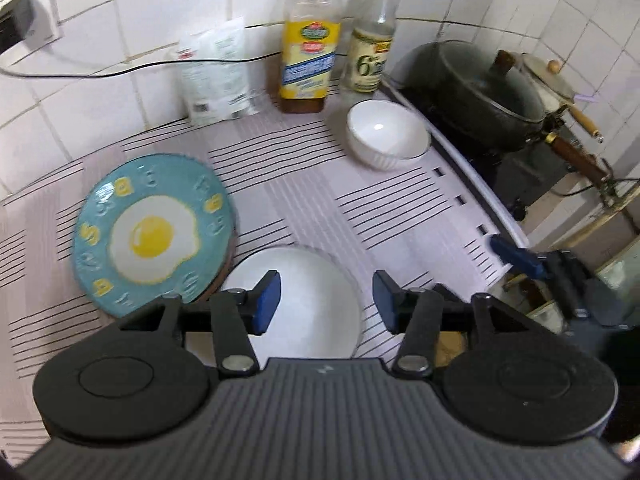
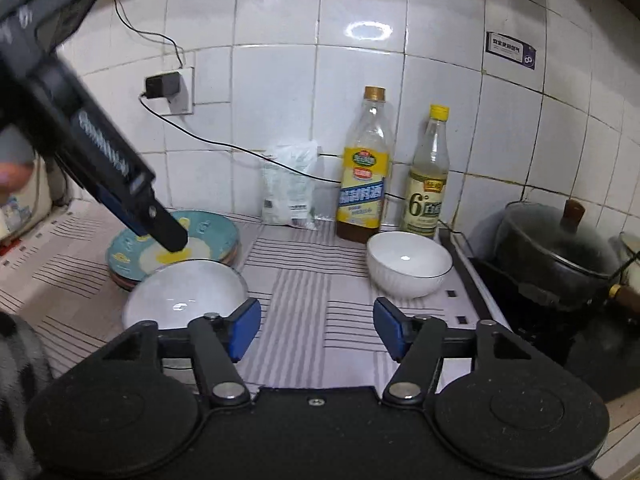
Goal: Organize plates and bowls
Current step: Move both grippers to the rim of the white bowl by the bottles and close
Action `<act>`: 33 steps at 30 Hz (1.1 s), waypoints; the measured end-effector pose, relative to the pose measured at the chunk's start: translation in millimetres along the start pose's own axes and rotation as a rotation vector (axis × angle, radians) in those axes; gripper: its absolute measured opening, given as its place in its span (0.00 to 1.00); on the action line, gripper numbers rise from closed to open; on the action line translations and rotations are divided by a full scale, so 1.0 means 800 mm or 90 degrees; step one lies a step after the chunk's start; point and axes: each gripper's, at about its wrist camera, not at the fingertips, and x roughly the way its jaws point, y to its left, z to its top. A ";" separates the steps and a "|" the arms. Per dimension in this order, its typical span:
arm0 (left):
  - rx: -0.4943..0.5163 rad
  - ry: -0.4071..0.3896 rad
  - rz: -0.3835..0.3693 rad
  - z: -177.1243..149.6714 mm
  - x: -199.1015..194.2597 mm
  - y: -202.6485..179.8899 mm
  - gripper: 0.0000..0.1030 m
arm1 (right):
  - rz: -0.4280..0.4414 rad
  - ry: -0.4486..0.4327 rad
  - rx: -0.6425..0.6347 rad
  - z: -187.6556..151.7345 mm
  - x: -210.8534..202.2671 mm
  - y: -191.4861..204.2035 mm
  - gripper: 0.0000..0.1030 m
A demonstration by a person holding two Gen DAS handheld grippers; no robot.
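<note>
A teal plate with a fried-egg picture (image 1: 154,230) (image 2: 132,246) tops a small stack of plates at the left of the striped mat. A wide white bowl (image 1: 316,304) (image 2: 188,296) sits just in front of it, touching the stack. A smaller ribbed white bowl (image 1: 386,134) (image 2: 408,266) stands near the bottles at the right. My left gripper (image 1: 326,304) is open and empty, hovering over the wide bowl; it also shows in the right wrist view (image 2: 168,236). My right gripper (image 2: 318,330) is open and empty above the mat between the two bowls.
Two bottles (image 1: 308,40) (image 2: 428,176) and a white packet (image 1: 216,72) stand against the tiled wall. A black lidded pot (image 1: 476,88) (image 2: 556,256) sits on the stove at the right. A black cable (image 2: 240,148) runs from a wall socket.
</note>
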 end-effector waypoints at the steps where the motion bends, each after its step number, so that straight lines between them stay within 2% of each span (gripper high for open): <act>1: 0.001 0.001 -0.007 0.005 0.004 -0.003 0.52 | -0.001 -0.001 0.007 -0.002 0.008 -0.006 0.69; 4: 0.011 -0.004 0.000 0.019 0.021 -0.012 0.55 | 0.014 -0.007 0.047 -0.011 0.032 -0.028 0.72; 6: 0.017 -0.007 0.010 0.028 0.035 -0.015 0.58 | 0.019 -0.016 0.074 -0.017 0.049 -0.041 0.77; 7: 0.014 -0.008 0.009 0.034 0.044 -0.014 0.59 | 0.021 -0.015 0.085 -0.018 0.056 -0.045 0.85; 9: -0.005 0.001 0.002 0.046 0.059 -0.010 0.62 | 0.025 0.005 0.104 -0.014 0.070 -0.050 0.88; 14: -0.029 -0.007 -0.002 0.080 0.087 -0.006 0.65 | 0.020 0.014 0.066 -0.004 0.104 -0.049 0.93; 18: -0.042 -0.014 -0.011 0.104 0.118 -0.009 0.66 | 0.034 0.018 0.089 -0.007 0.136 -0.061 0.93; 20: -0.028 -0.018 -0.036 0.113 0.136 -0.014 0.66 | 0.037 0.027 0.105 -0.010 0.152 -0.065 0.93; 24: -0.032 -0.054 -0.035 0.123 0.164 -0.022 0.66 | 0.009 0.051 0.103 -0.018 0.185 -0.071 0.93; 27: -0.060 -0.031 -0.038 0.129 0.192 -0.019 0.66 | 0.000 0.067 0.120 -0.024 0.204 -0.081 0.93; 33: -0.056 -0.004 -0.018 0.139 0.230 -0.015 0.66 | -0.016 0.083 0.113 -0.022 0.226 -0.095 0.93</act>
